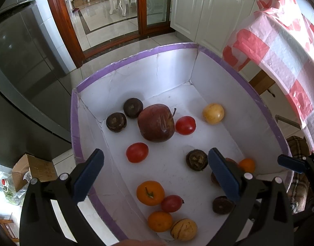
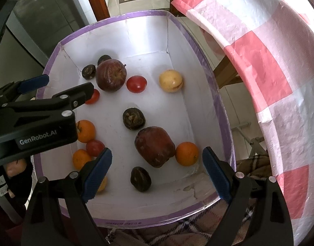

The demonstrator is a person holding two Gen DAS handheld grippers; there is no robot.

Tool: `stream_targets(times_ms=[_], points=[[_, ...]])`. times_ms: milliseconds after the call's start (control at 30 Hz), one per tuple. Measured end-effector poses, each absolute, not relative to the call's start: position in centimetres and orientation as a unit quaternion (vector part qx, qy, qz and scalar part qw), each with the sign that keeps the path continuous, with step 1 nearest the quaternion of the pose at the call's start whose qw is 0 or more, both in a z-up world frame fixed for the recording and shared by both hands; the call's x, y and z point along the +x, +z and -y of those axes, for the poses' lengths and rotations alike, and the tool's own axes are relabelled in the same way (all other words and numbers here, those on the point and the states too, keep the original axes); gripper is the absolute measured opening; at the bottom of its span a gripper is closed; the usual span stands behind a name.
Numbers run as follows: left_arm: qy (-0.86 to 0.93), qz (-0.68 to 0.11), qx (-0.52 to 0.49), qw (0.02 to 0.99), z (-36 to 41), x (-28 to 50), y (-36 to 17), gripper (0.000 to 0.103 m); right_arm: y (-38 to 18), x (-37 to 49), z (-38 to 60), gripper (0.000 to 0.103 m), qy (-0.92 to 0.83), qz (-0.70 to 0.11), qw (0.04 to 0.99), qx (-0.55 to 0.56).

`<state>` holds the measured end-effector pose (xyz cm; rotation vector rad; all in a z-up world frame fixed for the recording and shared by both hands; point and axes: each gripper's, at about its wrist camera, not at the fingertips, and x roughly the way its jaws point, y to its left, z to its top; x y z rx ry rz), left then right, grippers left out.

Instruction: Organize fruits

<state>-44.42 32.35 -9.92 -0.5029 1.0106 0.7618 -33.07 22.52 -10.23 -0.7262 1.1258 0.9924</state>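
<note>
A white box with a purple rim holds several fruits. In the left wrist view a big dark red apple lies mid-box with red tomatoes, dark round fruits, oranges and a yellow fruit. In the right wrist view a second dark red apple lies near an orange. My left gripper is open and empty over the box's near left side. My right gripper is open and empty above the near end.
A table with a pink-and-white checked cloth stands right of the box. A dark fridge stands to the left. A cardboard carton sits on the floor. A plaid fabric lies under the box.
</note>
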Motion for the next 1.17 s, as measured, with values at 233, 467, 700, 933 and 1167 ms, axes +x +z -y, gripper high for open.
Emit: stream_targets(times_ms=[233, 467, 700, 933, 1167], points=[[0.353, -0.467, -0.235, 0.776, -32.28, -44.68, -10.2, 0.102, -10.45, -33.07, -22.35, 0.087, 0.44, -0.503, 0.67, -0.323], [0.352, -0.471, -0.236, 0.774, -32.51, -45.0, -10.24, 0.102, -10.51, -33.09, -22.32, 0.087, 0.44, -0.503, 0.67, -0.323], [0.352, -0.471, -0.236, 0.773, -32.61, -44.96, -10.24, 0.102, -10.52, -33.11, -22.25, 0.087, 0.44, -0.503, 0.67, -0.323], [0.361, -0.474, -0.22, 0.772, -32.31, -44.89, -10.25, 0.102, -10.57, -33.06, -22.23, 0.087, 0.441, -0.503, 0.67, -0.323], [0.354, -0.48, -0.238, 0.767, -32.9, -44.78, -10.53, 0.102, -10.56, -33.07, -22.18, 0.087, 0.441, -0.504, 0.669, -0.322]])
